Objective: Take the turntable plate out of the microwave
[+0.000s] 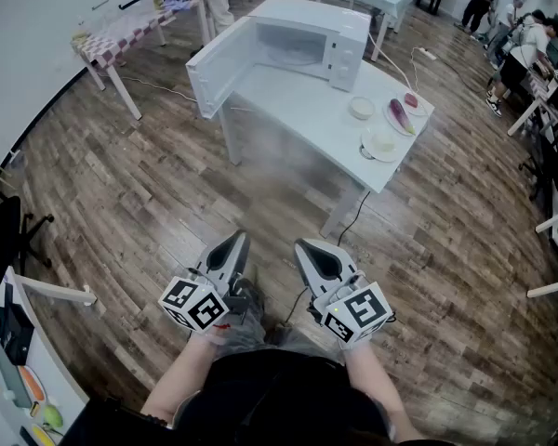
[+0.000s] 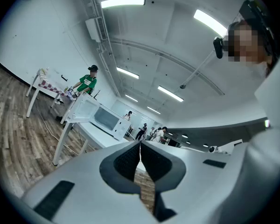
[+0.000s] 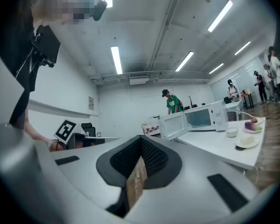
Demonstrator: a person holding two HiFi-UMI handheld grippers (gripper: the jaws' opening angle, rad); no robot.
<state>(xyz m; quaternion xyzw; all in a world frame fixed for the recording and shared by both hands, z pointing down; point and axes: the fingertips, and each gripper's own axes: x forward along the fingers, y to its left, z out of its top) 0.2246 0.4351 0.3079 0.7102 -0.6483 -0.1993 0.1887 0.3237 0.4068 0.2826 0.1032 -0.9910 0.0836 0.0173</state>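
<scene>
A white microwave point(image 1: 302, 40) stands on a white table point(image 1: 288, 100) with its door point(image 1: 219, 68) swung open to the left. Its pale cavity point(image 1: 288, 43) shows, but I cannot make out the turntable plate inside. Both grippers hang close to my body, well short of the table. My left gripper point(image 1: 237, 241) and right gripper point(image 1: 305, 246) point toward the table, jaws closed together with nothing between them. The left gripper view has the microwave point(image 2: 105, 119) far off beyond the shut left gripper point(image 2: 140, 144). Past the shut right gripper point(image 3: 141, 139), the microwave point(image 3: 200, 117) stands open.
On the table's right end sit a small bowl point(image 1: 361, 108), a plate with a purple item point(image 1: 400, 116) and another plate point(image 1: 382, 144). A cable point(image 1: 353, 221) runs down by the table leg. A checkered table point(image 1: 126, 35) and a person in green point(image 3: 173, 102) stand beyond; wooden floor lies between.
</scene>
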